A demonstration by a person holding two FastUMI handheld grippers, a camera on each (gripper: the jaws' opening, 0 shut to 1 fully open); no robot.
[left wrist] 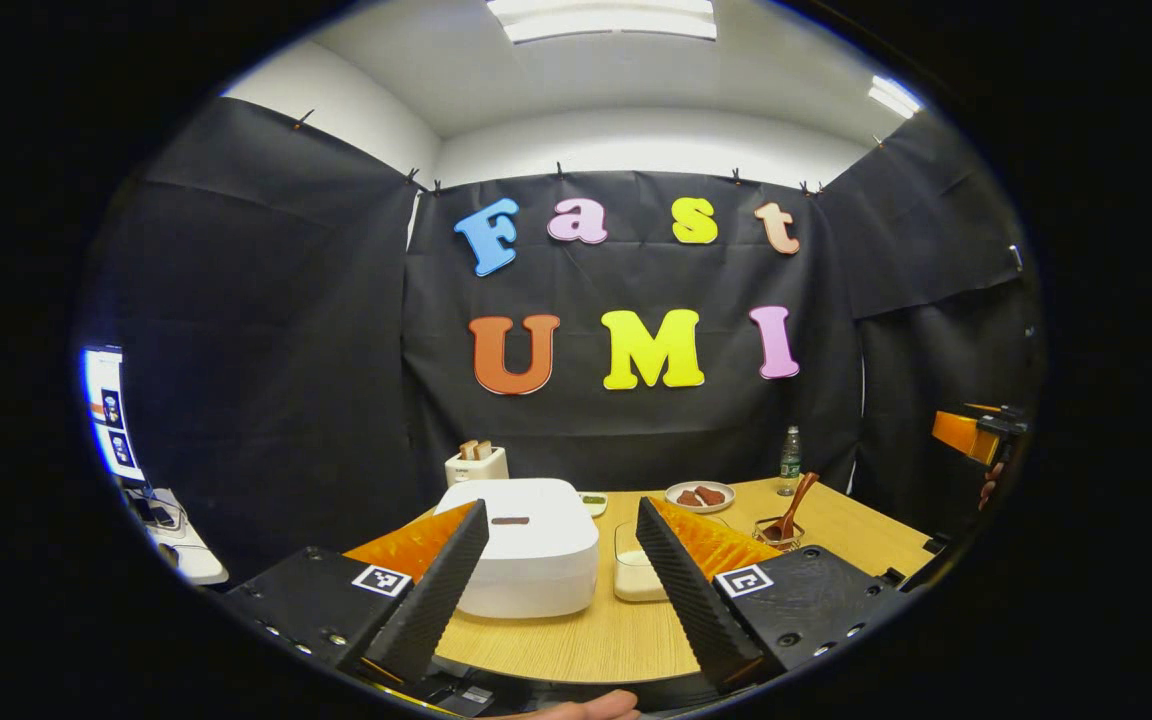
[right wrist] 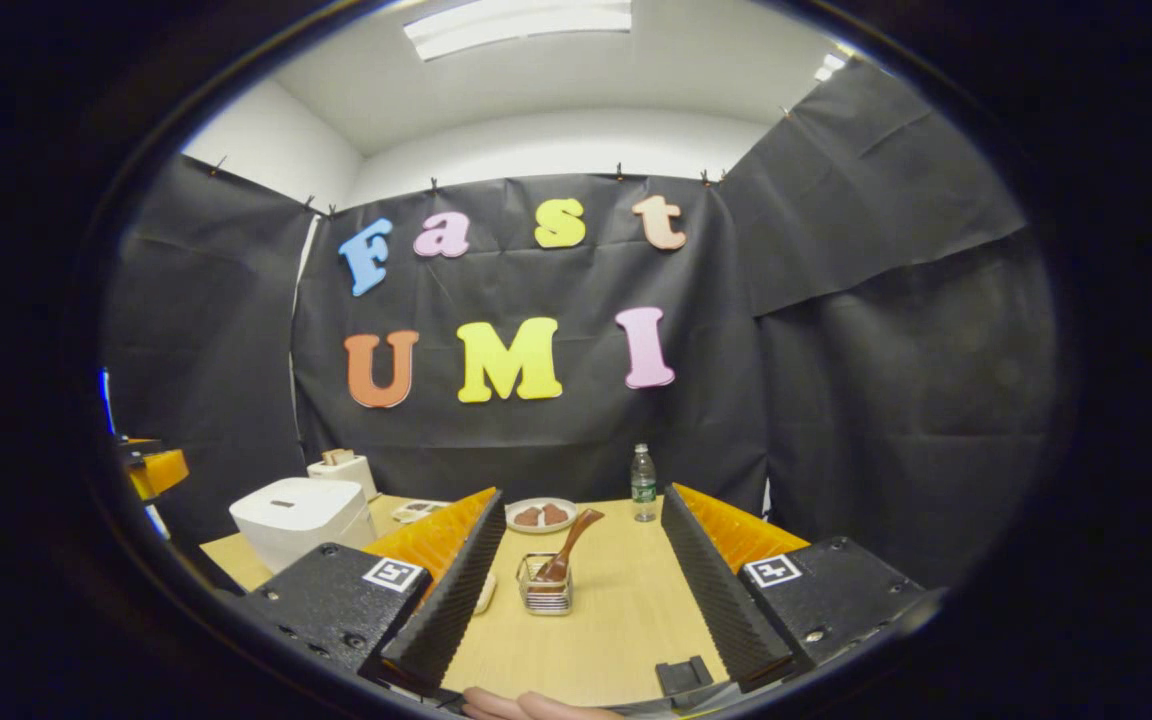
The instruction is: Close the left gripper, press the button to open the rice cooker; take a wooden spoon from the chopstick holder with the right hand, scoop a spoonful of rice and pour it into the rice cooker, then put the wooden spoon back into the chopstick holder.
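Here, the largest thing before you is one wooden table, its pale grain running under everything. On it sits one white rice cooker, a rounded box with its lid down and a small dark button strip on top; in the right gripper view it stands at the left. Behind it is one white toaster with two slices poking up. Just right of the cooker you have one clear rectangular container of rice, partly hidden by a finger. Next comes one round plate carrying two brown pieces, then one clear plastic bottle standing upright at the far edge. One wire chopstick holder holds one wooden spoon, its handle leaning to the upper right.

Your left gripper has its two ribbed black fingers spread wide, with the cooker seen between them. Your right gripper is likewise wide apart and holds nothing; the chopstick holder lies ahead between its fingers. Each carries two orange side panels and two square markers.
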